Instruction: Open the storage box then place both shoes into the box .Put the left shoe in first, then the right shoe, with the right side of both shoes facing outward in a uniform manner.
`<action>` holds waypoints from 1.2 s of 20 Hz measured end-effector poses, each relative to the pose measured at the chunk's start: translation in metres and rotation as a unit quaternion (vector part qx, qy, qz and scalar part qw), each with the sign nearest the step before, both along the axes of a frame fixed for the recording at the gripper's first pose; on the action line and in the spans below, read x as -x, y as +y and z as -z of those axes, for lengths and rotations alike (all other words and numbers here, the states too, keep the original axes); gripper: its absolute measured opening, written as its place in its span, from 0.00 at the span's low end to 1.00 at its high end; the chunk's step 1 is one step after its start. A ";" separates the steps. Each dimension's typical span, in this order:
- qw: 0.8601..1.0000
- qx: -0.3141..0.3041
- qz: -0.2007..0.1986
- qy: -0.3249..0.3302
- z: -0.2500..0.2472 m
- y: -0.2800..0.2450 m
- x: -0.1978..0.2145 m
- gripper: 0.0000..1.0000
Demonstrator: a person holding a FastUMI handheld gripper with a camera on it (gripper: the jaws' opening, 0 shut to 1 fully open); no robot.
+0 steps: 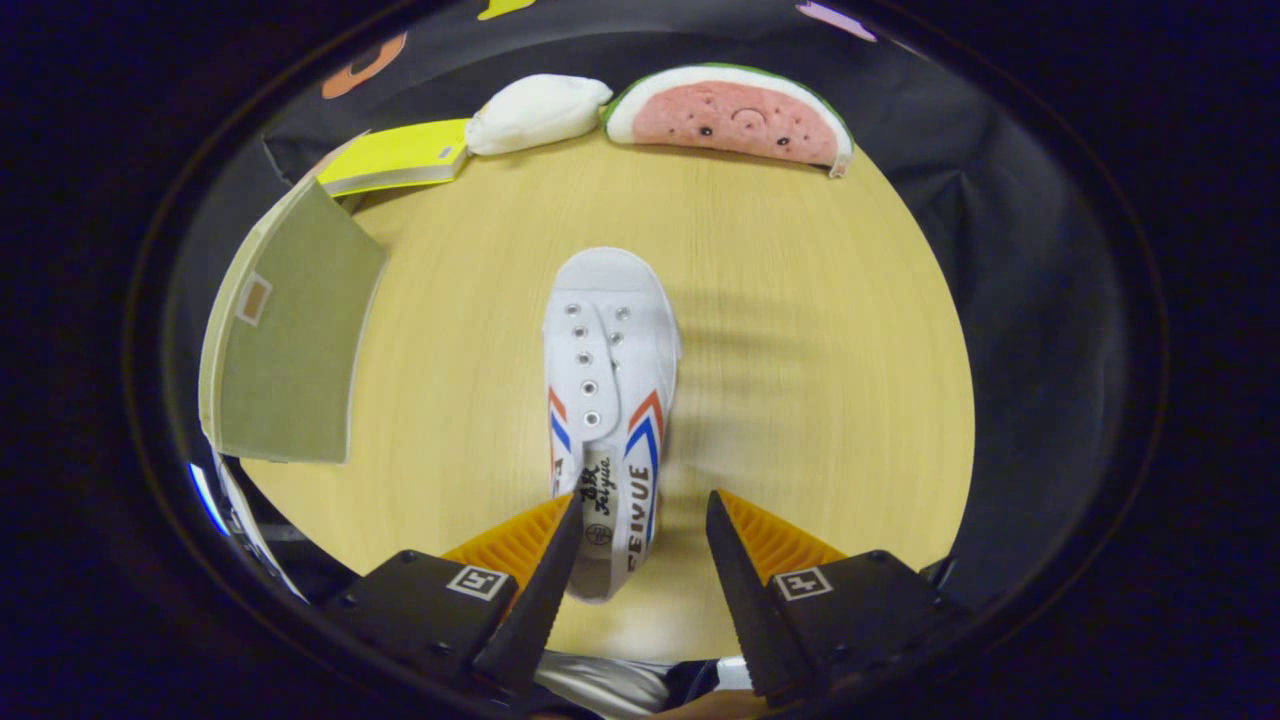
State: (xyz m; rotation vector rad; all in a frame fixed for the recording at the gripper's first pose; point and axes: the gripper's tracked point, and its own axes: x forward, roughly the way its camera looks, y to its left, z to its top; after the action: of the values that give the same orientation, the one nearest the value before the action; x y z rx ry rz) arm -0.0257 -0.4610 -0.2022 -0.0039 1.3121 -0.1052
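White shoe (pixel 610 400) lies on the table (pixel 800 330), heel between the spread fingers of the claw (pixel 640 520), toe pointing away. Looks light, soft canvas (laceless, so floppy); pinching the stiffer heel rim seems best.

The gripper (pixel 640 540) points forward and down, its two fingers spread apart with a clear gap between the tips. The left finger (pixel 545 580) and the right finger (pixel 735 580) both taper to narrow tips and angle slightly inward toward each other. Ribbed pads (pixel 515 545) show on the outer side of each finger. Each finger base carries a square marker. The left tip lies at the heel of the shoe (pixel 610 400); the right tip stands apart from it, so nothing is clamped.
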 end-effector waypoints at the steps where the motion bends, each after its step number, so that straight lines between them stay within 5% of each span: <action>1: 1.000 -0.003 0.002 -0.001 0.003 -0.001 -0.005 0.82; 7: 0.999 -0.012 -0.017 0.027 0.019 -0.004 -0.022 0.76; 10: 0.999 -0.022 -0.013 0.028 0.024 0.001 -0.019 0.28; 11: 0.999 -0.023 -0.001 0.024 0.021 -0.001 -0.021 0.23; 12: 0.999 -0.024 -0.001 0.023 0.018 0.002 -0.022 0.06; 24: 0.995 -0.081 0.024 -0.061 -0.045 0.030 -0.005 0.05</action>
State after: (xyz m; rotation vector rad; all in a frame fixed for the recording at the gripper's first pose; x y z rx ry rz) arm -0.0203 -0.4307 -0.1568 0.1692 1.1963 -0.0395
